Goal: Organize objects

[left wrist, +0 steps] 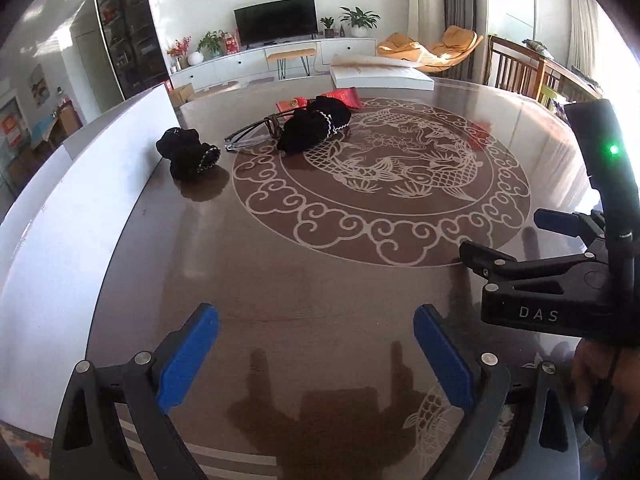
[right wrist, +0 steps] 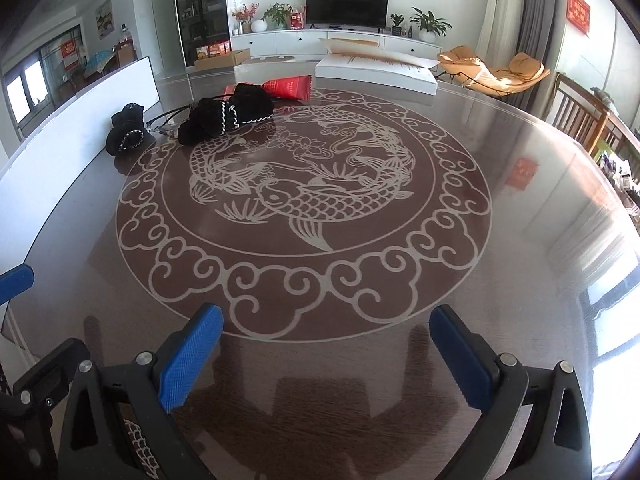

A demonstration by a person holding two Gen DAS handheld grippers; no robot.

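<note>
The worktop point(right wrist: 520, 264) is a round, glossy brown surface, mirror-smooth enough to reflect the tools' undersides, with a pale inlaid medallion point(right wrist: 304, 200) of scaly carp ringed by curling cloud scrolls.

The left tool point(left wrist: 316, 350) hangs low over the near edge, its two blue ribbed pads spread wide with only bare worktop between them; it grips nothing. The right tool point(right wrist: 326, 354) is likewise parted wide and has hold of nothing, its textured blue pads on matte black arms with round metal rivets.

The things to sort sit far across the worktop, toward 11 o'clock in both views. A small, soft, lumpy black fabric pouch point(right wrist: 126, 134) with a white zigzag trim lies just beside the upright white board point(right wrist: 80, 120). A larger black fabric bundle point(right wrist: 228, 116) with the same wavy trim lies at the medallion's rim, draped over thin dark-framed eyeglasses point(left wrist: 250, 136). Behind it, toward 12 o'clock, lies a crinkled, shiny red foil packet point(right wrist: 290, 87). A flat white box point(right wrist: 376, 74) rests at the far edge.
</note>
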